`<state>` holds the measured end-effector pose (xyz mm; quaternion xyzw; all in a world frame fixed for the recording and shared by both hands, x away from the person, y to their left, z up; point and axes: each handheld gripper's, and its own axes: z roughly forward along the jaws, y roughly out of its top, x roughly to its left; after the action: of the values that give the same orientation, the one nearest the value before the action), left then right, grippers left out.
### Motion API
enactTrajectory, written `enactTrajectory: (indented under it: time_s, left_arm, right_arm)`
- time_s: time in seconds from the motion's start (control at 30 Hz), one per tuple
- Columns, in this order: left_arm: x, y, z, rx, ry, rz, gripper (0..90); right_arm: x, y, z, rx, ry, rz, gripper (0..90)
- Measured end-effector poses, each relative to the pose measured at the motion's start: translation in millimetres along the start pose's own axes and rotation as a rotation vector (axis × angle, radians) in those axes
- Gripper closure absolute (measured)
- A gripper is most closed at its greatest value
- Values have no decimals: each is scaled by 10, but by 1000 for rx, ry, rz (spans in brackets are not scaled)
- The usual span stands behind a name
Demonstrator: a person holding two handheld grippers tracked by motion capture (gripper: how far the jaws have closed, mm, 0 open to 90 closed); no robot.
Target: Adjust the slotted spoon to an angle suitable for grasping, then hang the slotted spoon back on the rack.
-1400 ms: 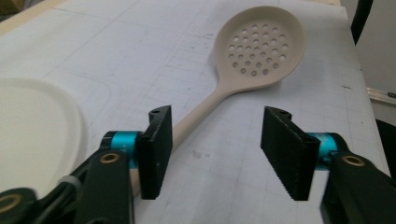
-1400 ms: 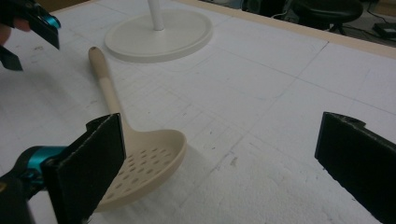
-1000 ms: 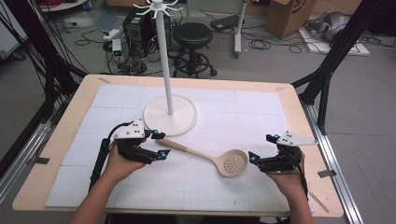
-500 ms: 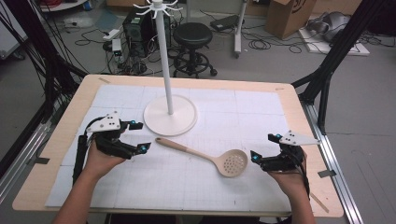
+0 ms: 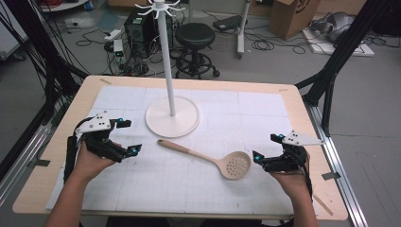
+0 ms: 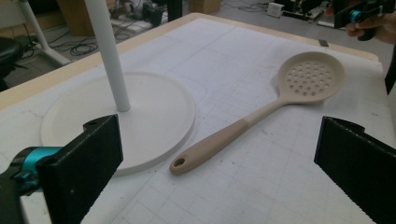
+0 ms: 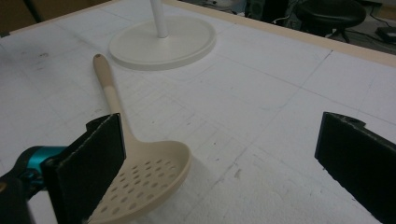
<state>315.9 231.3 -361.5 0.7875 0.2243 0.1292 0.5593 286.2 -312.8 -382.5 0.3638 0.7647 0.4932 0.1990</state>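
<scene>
L gripper (image 5: 126,137) jaws wide, just been opening, nothing between, clear of slotted spoon (image 5: 208,157) handle; R gripper (image 5: 265,150) also wide, empty, beside spoon bowl

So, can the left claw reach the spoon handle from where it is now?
Probably yes. The left claw stands open, and only bare mat lies between it and the spoon handle, beside the stand base.

One slotted spoon (image 5: 208,157) — one white stand (image 5: 171,115) — two tongs, left (image 5: 127,137) and right (image 5: 265,147).
</scene>
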Motion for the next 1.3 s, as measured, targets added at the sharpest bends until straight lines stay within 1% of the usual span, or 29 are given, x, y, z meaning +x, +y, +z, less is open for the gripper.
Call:
enactTrajectory:
  time_s: [0.13, 0.27, 0.6, 0.8, 0.93, 1.07, 1.1, 1.23, 1.27, 1.3]
  left_arm:
    - [14, -8, -20, -1, 6, -5, 17]
    - [37, -16, -21, 0, 13, -9, 17]
    - [20, -28, 22, 24, 12, 2, 17]
    - [24, -30, 22, 15, 6, -1, 17]
    - [34, -38, 27, 16, 4, -1, 17]
    - [33, -39, 28, 19, 13, -2, 17]
    - [18, -34, 22, 17, 20, 2, 17]
    - [10, -31, 18, 15, 22, 4, 17]
    - [6, -40, 23, 8, 22, -1, 17]
    - [11, -66, 38, 1, 14, -19, 17]
  right_arm:
    - [8, -2, -13, 1, 1, 9, 8]
    - [3, -3, -10, 0, 3, 6, 8]
    - [-11, -17, -3, 5, 8, 6, 8]
    - [-13, 1, -32, -7, 3, 8, 8]
    - [-16, -4, -21, -2, 2, 7, 8]
    - [0, -6, -7, 7, 7, 4, 8]
    - [2, -2, -7, 6, 11, 2, 8]
    - [24, 13, -32, -4, 13, -4, 8]
    - [24, 13, -32, -4, 13, -4, 8]
    - [28, 23, -46, -11, 12, -5, 8]
